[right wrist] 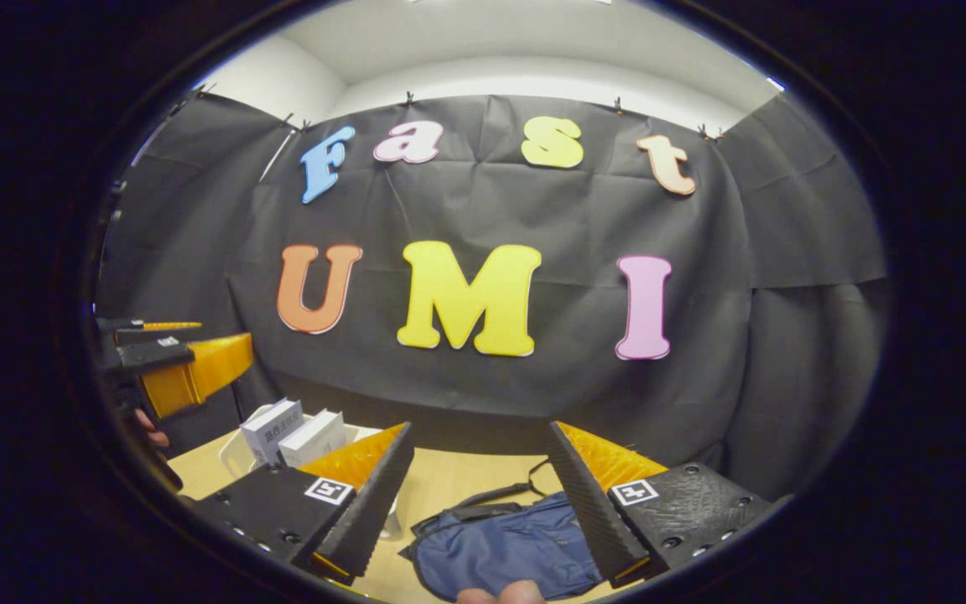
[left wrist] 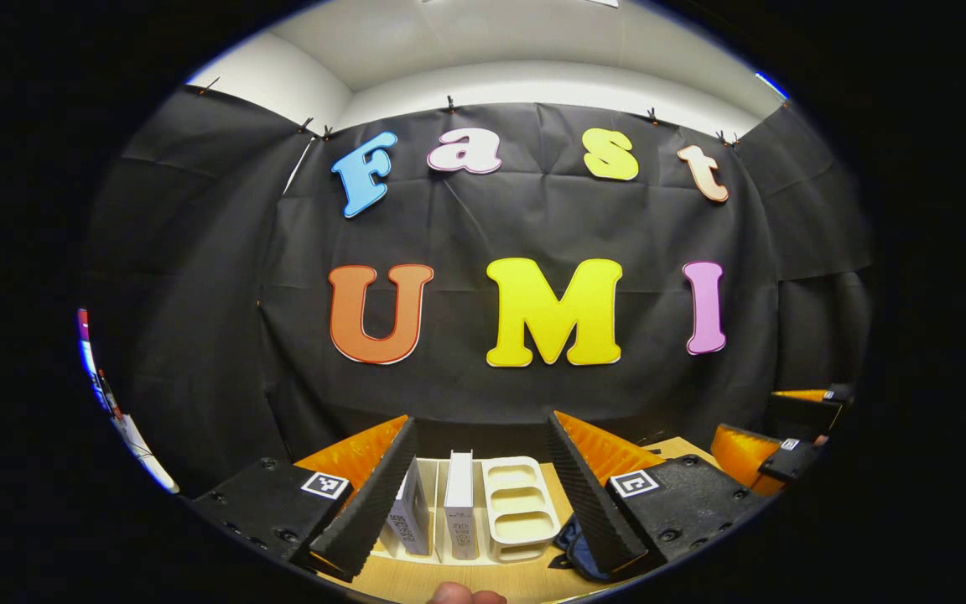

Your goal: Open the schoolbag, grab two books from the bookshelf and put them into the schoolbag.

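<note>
Over on the table (right wrist: 449,486), the blue schoolbag (right wrist: 504,549) lies flat beneath the right gripper (right wrist: 483,495), whose jaws gape wide, while the left gripper (left wrist: 483,491), equally wide, hovers before the white bookshelf (left wrist: 521,503) holding two upright books (left wrist: 459,503).

A pale wooden table (right wrist: 466,482) with a smooth top stands against the black cloth wall (right wrist: 768,352) of the booth. The cloth hangs in soft creases from small clips along its upper edge. Above it runs a plain white wall (left wrist: 533,84) and ceiling.
</note>
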`<state>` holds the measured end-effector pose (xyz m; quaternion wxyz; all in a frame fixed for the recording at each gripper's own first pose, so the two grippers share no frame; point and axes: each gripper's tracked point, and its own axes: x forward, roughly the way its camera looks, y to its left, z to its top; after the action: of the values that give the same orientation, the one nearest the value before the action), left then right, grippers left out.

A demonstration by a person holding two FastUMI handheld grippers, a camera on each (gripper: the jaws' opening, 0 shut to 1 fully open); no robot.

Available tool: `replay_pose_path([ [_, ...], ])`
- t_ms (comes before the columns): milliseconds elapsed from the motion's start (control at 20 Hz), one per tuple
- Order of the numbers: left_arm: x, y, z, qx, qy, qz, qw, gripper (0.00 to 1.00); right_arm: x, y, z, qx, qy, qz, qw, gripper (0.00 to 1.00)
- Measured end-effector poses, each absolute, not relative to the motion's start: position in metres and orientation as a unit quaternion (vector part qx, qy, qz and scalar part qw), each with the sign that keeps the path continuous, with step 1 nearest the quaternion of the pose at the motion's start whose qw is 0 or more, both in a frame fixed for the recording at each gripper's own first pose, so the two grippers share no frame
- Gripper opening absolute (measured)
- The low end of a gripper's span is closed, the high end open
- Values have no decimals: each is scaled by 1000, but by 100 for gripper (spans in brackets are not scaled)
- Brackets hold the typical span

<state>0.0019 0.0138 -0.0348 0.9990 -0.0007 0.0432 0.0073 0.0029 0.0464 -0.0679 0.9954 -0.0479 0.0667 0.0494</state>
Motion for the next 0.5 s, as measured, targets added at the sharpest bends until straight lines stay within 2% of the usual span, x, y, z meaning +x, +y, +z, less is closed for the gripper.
replay_pose_path([
  [400, -6, 41, -45, 9, 65, 34, 997, 97, 6, 74, -229, -86, 213, 75, 970, 98],
  [500, -11, 47, -47, 12, 69, 40, 997, 97, 5, 77, -267, -100, 250, 76, 960, 96],
])
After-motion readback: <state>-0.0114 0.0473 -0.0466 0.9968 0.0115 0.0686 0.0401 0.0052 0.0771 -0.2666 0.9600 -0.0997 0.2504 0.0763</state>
